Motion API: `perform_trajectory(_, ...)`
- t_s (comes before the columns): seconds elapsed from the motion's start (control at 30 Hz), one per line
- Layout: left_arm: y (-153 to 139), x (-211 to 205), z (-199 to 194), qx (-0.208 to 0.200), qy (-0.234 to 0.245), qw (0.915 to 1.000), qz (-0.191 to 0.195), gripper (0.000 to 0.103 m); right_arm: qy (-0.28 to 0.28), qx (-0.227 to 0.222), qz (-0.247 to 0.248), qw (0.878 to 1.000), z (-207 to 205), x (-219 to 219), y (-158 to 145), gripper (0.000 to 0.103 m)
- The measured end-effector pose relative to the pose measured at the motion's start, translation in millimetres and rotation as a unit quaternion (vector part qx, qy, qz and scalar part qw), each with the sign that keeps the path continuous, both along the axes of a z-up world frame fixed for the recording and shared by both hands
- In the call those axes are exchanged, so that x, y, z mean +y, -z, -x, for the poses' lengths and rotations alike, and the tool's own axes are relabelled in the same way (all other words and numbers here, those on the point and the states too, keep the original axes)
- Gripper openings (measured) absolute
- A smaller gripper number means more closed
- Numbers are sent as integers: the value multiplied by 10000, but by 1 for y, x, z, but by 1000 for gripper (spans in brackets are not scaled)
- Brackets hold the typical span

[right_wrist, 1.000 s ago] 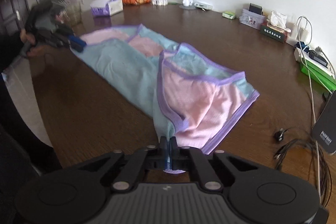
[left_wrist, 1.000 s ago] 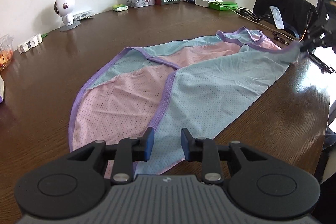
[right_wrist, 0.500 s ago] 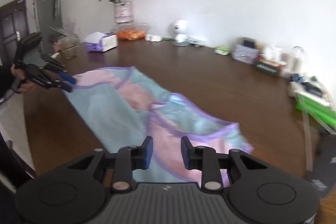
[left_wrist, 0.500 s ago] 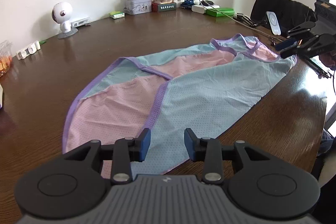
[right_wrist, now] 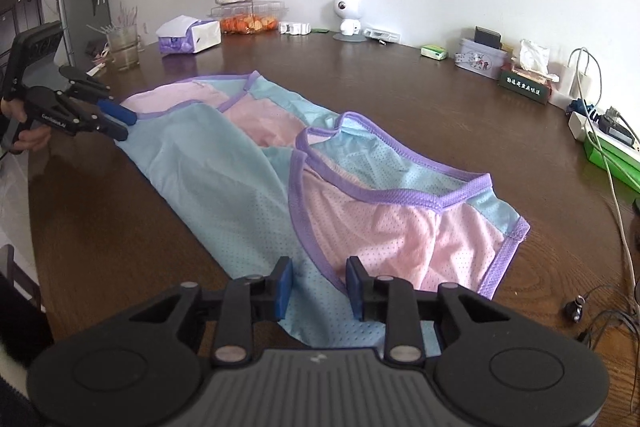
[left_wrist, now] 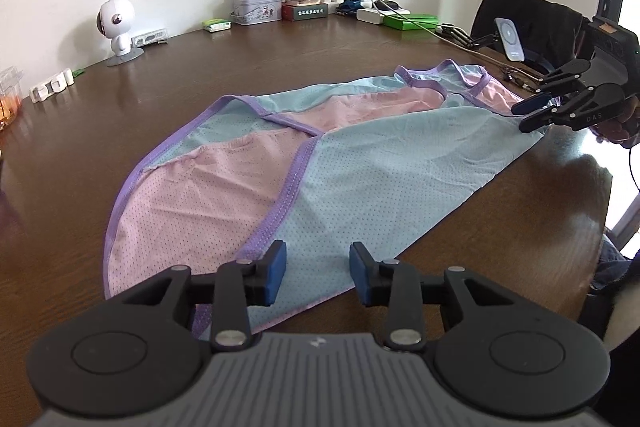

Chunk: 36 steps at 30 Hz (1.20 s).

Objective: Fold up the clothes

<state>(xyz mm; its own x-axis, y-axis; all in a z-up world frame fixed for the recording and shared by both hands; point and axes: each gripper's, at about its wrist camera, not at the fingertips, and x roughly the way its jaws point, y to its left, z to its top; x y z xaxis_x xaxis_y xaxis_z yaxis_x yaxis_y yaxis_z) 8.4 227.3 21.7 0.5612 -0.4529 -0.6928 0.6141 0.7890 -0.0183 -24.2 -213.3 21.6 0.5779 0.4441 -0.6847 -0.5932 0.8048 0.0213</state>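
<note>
both grippers open at opposite ends of a half-folded garment

the garment lies flat on the table, long axis running between the two grippers. it is blue and pink mesh with purple trim. a blue panel is laid over along the near side, so the pink inner face and purple binding show on the far side; this reads as one lengthwise fold already lying in place, though whether that fold came from the task cannot be told.

left gripper hangs over the near end of the cloth, jaws apart, nothing between the pads. in the right wrist view it sits at the far end of the cloth, tips just at the blue edge.

right gripper is over the other end, near the armhole and neck trim, jaws also apart, empty. in the left wrist view its tips hover right at the cloth's far corner; touching or just above, cannot tell.

judgement: a gripper at each end fits either having just let a fold go or lining up to pinch the ends for a next fold. the pictures do not settle which.

thin mesh will likely slide on polished wood. cables lie near the right end, apart from the cloth.
</note>
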Motion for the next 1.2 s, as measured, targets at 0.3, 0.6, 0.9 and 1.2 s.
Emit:
perform_trajectory(0.3, -17, -13, 32, -7, 130, 9989, -447, 39, -40, -328, -208, 9992, -30, 14, -32, 28)
perform_trajectory(0.6, -47, -57, -98, -475, 456, 9973, -328, 71, -225, -428, -111, 9988, -79, 45, -48, 50)
perform_trajectory(0.9, 1, -68, -158, 208, 469, 9974, -509, 38, -549, 316, 380, 9973, -140, 64, -14, 38)
perform_trajectory(1.2, -8, -61, -146, 18, 333, 9988, -369, 6, -636, 192, 214, 9976, -134, 59, -10, 5)
